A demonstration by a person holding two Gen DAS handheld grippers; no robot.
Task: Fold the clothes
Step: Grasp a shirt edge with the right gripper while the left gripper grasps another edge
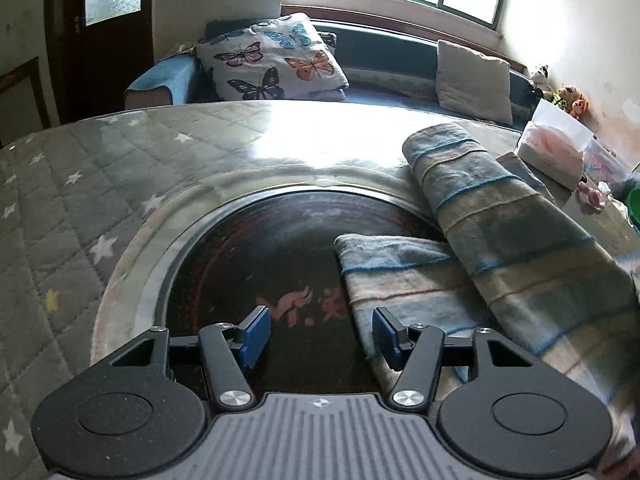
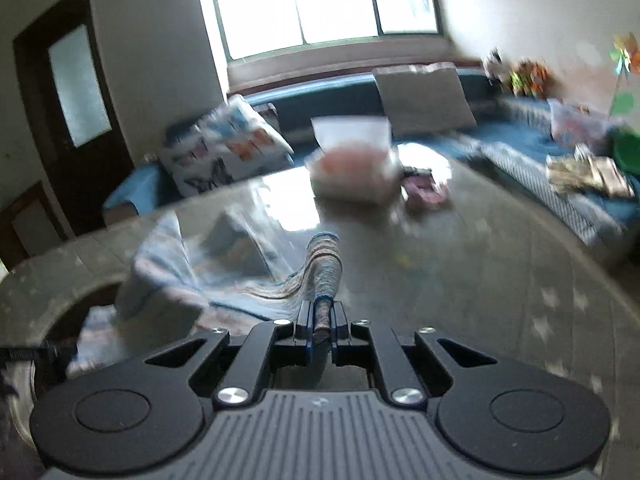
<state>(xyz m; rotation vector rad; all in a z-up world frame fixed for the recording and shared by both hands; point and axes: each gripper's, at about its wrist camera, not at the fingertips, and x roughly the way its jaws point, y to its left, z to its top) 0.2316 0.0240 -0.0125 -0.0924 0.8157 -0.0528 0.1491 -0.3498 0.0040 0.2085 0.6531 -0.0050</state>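
Observation:
A striped blue, grey and beige cloth [image 1: 492,240] lies on the round table, partly folded over itself, with its lower layer reaching the dark glass centre. My left gripper [image 1: 320,332] is open just above the table; its right blue pad [image 1: 386,330] sits at the cloth's left edge and nothing is between the pads. In the blurred right wrist view my right gripper [image 2: 322,316] is shut on an edge of the striped cloth [image 2: 320,268], which rises from the pads and trails off to the left across the table.
The table has a grey star-print quilted cover [image 1: 68,208] around a dark glass centre [image 1: 260,256]. A plastic bag with something pink [image 1: 556,144] and small items stand at the table's far right. Behind are a blue sofa, a butterfly pillow [image 1: 268,60] and a beige cushion [image 1: 474,76].

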